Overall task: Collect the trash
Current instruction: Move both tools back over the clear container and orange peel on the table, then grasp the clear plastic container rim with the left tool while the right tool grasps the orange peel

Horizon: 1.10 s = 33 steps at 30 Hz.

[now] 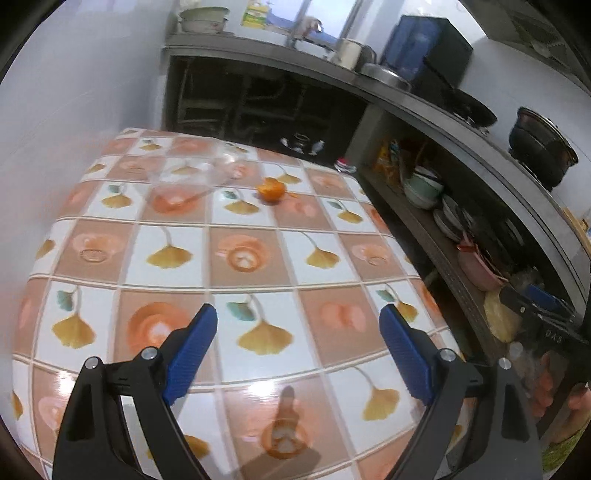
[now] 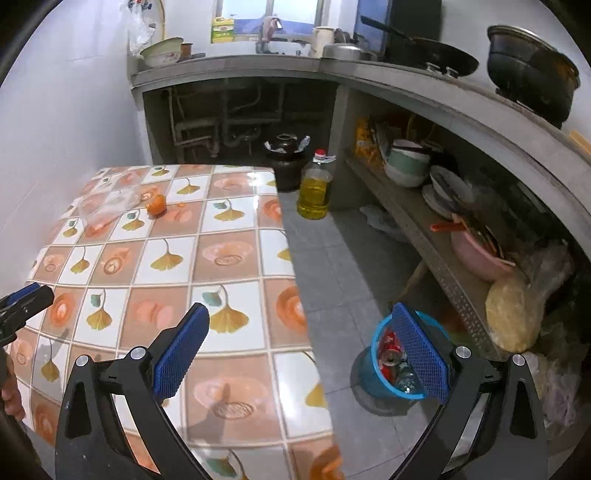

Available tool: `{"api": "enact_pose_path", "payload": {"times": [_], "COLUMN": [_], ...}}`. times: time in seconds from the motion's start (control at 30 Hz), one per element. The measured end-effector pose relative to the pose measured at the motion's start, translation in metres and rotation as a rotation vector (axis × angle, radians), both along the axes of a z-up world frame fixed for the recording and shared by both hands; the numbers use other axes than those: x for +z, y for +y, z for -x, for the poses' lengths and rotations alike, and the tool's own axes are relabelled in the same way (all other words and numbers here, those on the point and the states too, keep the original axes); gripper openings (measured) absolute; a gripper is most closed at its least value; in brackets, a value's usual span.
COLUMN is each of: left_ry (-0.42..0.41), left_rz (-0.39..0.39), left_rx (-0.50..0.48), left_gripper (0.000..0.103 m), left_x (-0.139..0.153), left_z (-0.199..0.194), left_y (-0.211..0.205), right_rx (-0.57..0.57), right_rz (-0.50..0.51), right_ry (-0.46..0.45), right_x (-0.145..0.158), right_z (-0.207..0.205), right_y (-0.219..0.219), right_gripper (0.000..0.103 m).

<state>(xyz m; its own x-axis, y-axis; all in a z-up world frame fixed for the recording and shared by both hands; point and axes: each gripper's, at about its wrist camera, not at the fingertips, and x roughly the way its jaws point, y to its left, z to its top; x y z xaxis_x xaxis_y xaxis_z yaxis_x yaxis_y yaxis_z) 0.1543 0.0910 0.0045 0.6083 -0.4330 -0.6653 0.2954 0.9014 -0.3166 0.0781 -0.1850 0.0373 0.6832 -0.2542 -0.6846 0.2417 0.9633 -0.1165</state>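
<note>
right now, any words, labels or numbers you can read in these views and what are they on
"DAS" (uncertain, partly cut off): on the black body of the right tool, seen from the left wrist.
Yellow-green box on the window sill: print too blurred to read.
Oil bottle label: too small to read.
Cans in the blue bin: unreadable.

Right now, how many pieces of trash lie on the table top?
2. An orange peel lies near the far end of the table. A clear plastic bag lies just left of it. Blur may hide smaller scraps.

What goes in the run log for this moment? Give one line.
left gripper: open, empty | right gripper: open, empty | orange peel, plastic bag: on table | blue bin: floor
</note>
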Motion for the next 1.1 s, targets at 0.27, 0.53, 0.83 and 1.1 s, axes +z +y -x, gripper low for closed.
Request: {"api": "enact_pose_path", "payload": {"times": [0.27, 0.53, 0.83, 1.1], "left_ry": [-0.052, 0.005, 0.192, 0.292], "left_rz": [0.009, 0.137, 0.082, 0.135], "left_rx": [0.052, 0.159, 0.356, 0.348], "left_gripper": [0.087, 0.087, 0.055, 0.044], "left_x": [-0.005, 0.007, -0.028, -0.057], "left_z": [-0.022, -0.103, -0.233, -0.260], "left_y": [0.036, 0.072, 0.095, 0.103], "right_rx": [0.179, 0.328, 0.321, 0.239], "right_rz": [-0.101, -0.466, -0.624, -0.681], "right_ry": [-0.015, 0.010, 0.191, 0.346], "right_x": [-0.002, 0.002, -0.042, -0.095], "right_z": [-0.035, -0.117, -0.257, -0.326], "right_y": [0.030, 0.031, 0.060, 0.075], "right_gripper": [0.095, 0.095, 0.068, 0.050]}}
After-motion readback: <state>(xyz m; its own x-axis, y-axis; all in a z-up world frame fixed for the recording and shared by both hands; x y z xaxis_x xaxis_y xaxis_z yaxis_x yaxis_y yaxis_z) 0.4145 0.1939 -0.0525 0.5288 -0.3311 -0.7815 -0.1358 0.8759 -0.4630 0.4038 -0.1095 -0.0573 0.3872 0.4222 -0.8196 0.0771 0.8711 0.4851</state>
